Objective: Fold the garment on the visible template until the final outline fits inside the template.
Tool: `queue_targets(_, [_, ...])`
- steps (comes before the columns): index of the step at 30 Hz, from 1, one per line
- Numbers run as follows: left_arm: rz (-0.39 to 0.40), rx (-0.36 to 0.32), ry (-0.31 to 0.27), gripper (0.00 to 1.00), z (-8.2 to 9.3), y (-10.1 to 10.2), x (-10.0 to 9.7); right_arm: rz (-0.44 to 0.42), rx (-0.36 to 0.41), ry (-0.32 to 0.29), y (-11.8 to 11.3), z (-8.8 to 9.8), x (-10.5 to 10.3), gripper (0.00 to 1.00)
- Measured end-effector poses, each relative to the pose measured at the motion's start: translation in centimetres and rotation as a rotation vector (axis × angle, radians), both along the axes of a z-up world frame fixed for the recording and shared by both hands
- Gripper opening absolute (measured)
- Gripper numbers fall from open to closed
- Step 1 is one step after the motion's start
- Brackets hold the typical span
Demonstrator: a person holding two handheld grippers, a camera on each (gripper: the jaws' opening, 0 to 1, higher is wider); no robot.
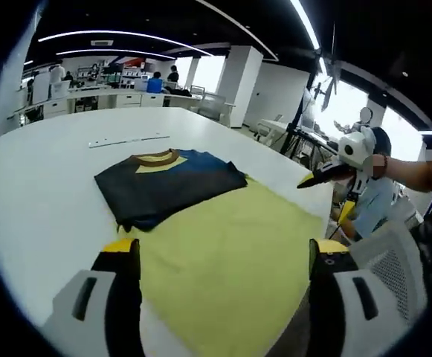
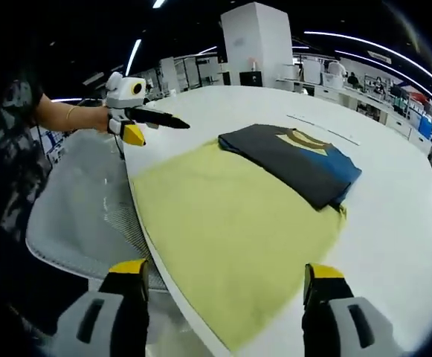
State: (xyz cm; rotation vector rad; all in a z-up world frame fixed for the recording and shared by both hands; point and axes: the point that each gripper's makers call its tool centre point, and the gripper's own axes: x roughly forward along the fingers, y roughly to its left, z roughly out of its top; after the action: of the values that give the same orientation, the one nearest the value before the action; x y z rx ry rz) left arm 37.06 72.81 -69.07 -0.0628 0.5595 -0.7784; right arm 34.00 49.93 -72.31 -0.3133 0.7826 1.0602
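A folded dark grey and blue garment with a tan collar lies across the far edge of the yellow template, partly on the white table. My left gripper hangs open above the template's near part, holding nothing. From the right side, the right gripper reaches over the table edge. In the right gripper view the garment rests at the far right of the template. My right gripper is open and empty over the template's near edge. The left gripper is held by a hand at the left.
The round white table carries a thin pale strip beyond the garment. A grey mesh chair stands against the table's edge near the person. Desks, pillars and people fill the far background.
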Motion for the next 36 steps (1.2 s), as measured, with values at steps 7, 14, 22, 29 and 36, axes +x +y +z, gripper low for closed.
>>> queue_targets(7, [-0.051,0.047,0.062,0.80,-2.3,1.6,-3.3,0.036,-0.052,0.015,-0.4,-1.3,-1.5,0.76])
queue_targets(14, [-0.100,0.149,0.049,0.68,-4.0,2.8,-5.2,0.039,-0.094,0.032,-0.8,-2.5,-2.4,0.64])
queue_targets(22, [-0.166,0.189,0.073,0.60,-5.5,2.4,-7.1,0.021,-0.120,0.012,-1.3,-3.1,-2.5,0.55])
queue_targets(29, [-0.191,0.231,0.077,0.55,-6.5,2.4,-7.3,0.007,-0.201,-0.013,-2.9,-4.3,-2.4,0.52])
queue_targets(36, [-0.235,0.312,0.062,0.54,-7.6,2.8,-7.9,-0.013,-0.233,-0.031,-3.8,-4.8,-2.2,0.46])
